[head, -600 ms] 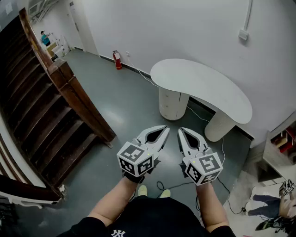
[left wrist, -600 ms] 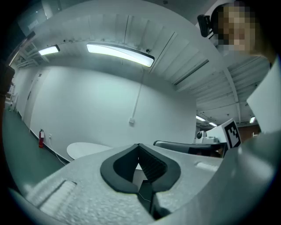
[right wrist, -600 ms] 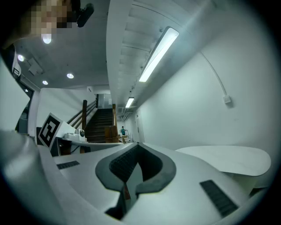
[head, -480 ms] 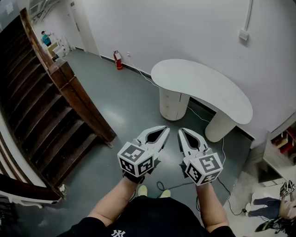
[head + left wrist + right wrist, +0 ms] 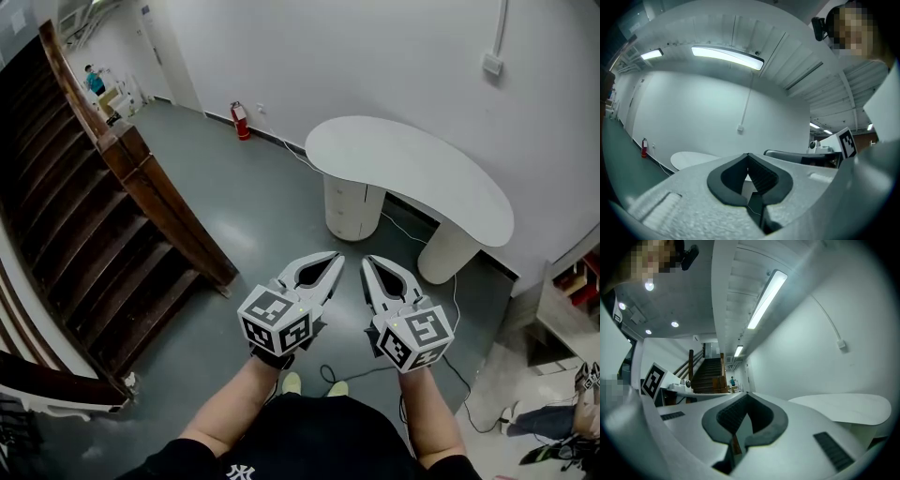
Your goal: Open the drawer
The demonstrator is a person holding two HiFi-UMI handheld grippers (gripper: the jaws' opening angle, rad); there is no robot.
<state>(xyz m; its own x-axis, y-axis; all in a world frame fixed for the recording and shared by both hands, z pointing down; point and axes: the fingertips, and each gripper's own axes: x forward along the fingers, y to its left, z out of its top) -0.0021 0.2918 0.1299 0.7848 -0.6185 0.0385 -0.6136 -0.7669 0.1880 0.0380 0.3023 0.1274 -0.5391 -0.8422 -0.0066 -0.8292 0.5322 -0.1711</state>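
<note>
Hovering empty, left gripper [image 5: 334, 260] and right gripper [image 5: 367, 264] closed.

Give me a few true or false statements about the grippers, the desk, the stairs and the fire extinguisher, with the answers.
1. The left gripper and the right gripper are both shut with nothing between their jaws. True.
2. The left gripper touches the white desk. False: it is held in the air, short of the desk.
3. The wooden staircase is at the head view's left. True.
4. The red fire extinguisher stands on the desk. False: it stands on the floor by the wall.
</note>
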